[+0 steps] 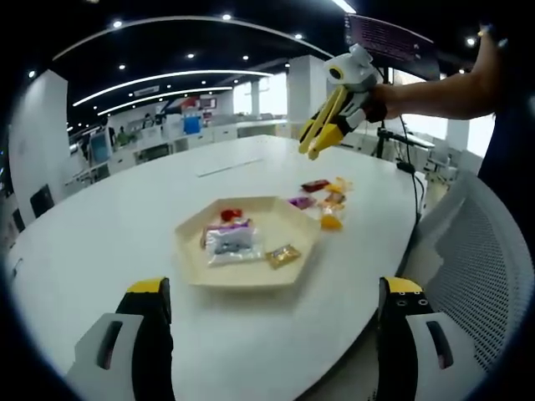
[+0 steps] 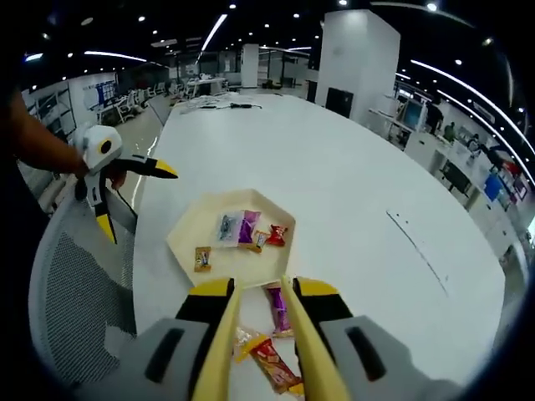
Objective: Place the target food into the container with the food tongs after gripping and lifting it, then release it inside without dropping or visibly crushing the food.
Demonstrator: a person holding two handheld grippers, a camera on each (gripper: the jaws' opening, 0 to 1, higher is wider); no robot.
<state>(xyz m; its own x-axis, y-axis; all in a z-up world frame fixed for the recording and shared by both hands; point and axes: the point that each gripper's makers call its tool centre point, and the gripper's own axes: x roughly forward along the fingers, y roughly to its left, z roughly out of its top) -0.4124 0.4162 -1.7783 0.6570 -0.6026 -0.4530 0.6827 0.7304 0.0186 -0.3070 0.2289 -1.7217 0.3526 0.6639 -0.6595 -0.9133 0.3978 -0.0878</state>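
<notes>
A cream hexagonal tray (image 1: 194,269) lies on the white table and holds several snack packets, among them a clear one (image 1: 230,241) and a gold one (image 1: 282,256). Loose packets (image 1: 326,200) lie just beyond it. My left gripper (image 1: 276,288) is open, with its jaws wide apart and nothing between them, on the near side of the tray. My right gripper (image 2: 263,290) is shut on yellow food tongs (image 2: 230,326). The tong arms are spread, above a purple packet (image 2: 278,311) beside the tray (image 2: 188,238). In the left gripper view the tongs (image 1: 322,125) hang high over the loose packets.
A grey mesh chair (image 1: 476,251) stands at the table's edge near the loose packets. The left gripper (image 2: 138,203), held by a hand, is open above that chair (image 2: 75,284). The white table (image 2: 351,184) stretches far beyond the tray. Desks and pillars fill the background.
</notes>
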